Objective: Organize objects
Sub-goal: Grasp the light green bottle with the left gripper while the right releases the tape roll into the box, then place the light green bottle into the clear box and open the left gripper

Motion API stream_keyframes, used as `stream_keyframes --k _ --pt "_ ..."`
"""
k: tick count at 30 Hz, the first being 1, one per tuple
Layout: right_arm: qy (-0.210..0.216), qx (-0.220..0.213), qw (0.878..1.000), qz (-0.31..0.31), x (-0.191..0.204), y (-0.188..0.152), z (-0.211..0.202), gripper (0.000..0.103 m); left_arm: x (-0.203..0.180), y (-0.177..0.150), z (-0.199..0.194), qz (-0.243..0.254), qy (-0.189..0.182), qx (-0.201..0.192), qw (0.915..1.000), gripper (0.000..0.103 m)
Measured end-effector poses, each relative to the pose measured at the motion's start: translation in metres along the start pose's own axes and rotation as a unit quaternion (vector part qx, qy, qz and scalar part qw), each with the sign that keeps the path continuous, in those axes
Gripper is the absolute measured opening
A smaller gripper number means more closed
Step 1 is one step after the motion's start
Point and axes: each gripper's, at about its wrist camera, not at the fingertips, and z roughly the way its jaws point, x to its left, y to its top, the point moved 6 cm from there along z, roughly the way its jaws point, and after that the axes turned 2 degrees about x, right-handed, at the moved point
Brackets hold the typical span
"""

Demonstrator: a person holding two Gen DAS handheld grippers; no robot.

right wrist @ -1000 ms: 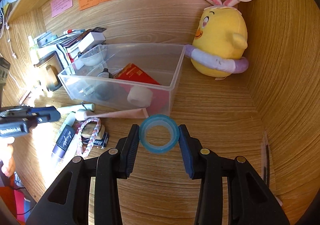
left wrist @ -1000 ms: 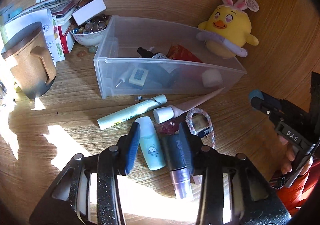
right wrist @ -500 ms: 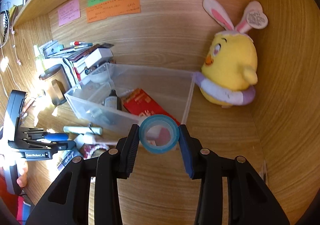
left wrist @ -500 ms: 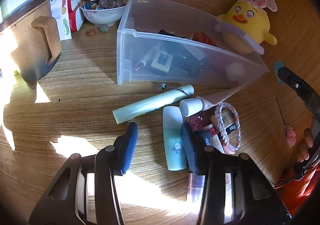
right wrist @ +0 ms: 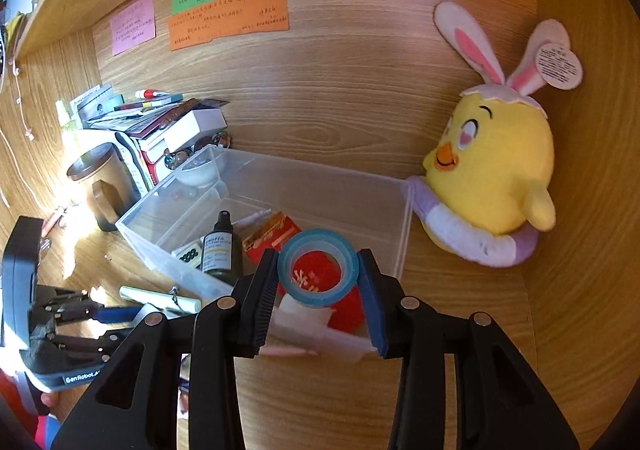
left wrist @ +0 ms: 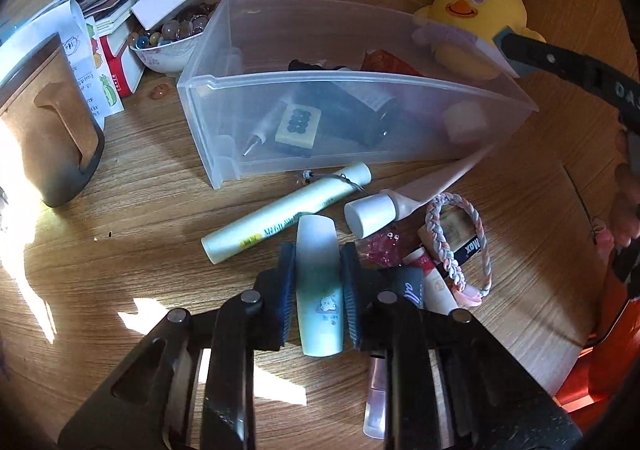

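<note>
In the left wrist view, the left gripper is seen at the lower middle of the frame, and its jaws have just been closing; a small pale green tube is now pinched between them, taken across its middle while it lies on the wooden desk. The tube is judged to be light and stiff, with a smooth and probably slippery skin, so a hold near its middle is considered the safest. In the right wrist view, a blue tape roll is held between the jaws of the right gripper, pinched on its outer rim, at the lower middle of the frame. The roll is seen above the near right corner of the clear plastic box. It is judged light and rigid, and little force should be needed.
</note>
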Motion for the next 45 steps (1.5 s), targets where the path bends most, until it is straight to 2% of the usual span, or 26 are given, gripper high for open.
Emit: stream_keyframes --k 6,13,18,32,35,39,45 --pt "-0.007 0.012 1.000 -0.017 0.004 0.010 0.017 0.036 -0.001 -0.003 -0.007 -0.004 0.007 -0.014 0.9999 0.022" --pt "-0.005 0.034 0.999 -0.024 0.011 0.009 0.042 0.036 0.002 0.011 -0.033 -0.021 0.000 -0.050 0.9985 0.014" --pt "0.000 0.047 0.999 -0.026 0.017 0.006 0.056 0.036 0.005 0.022 -0.050 -0.027 -0.004 -0.080 0.9964 0.014" --pt "0.011 0.064 0.998 -0.026 0.024 0.002 0.071 0.036 0.015 0.082 -0.091 -0.046 0.002 -0.152 0.9873 0.014" --pt "0.014 0.066 0.997 -0.021 0.021 0.001 0.071 0.038 0.018 0.094 -0.090 -0.051 0.004 -0.157 0.9863 0.014" --pt "0.015 0.066 0.998 -0.016 0.018 0.002 0.070 0.045 0.021 0.106 -0.082 -0.052 0.010 -0.154 0.9866 0.014" --pt "0.015 0.055 0.998 -0.013 0.015 0.005 0.058 0.048 0.024 0.116 -0.061 -0.049 0.037 -0.139 0.9884 0.014"
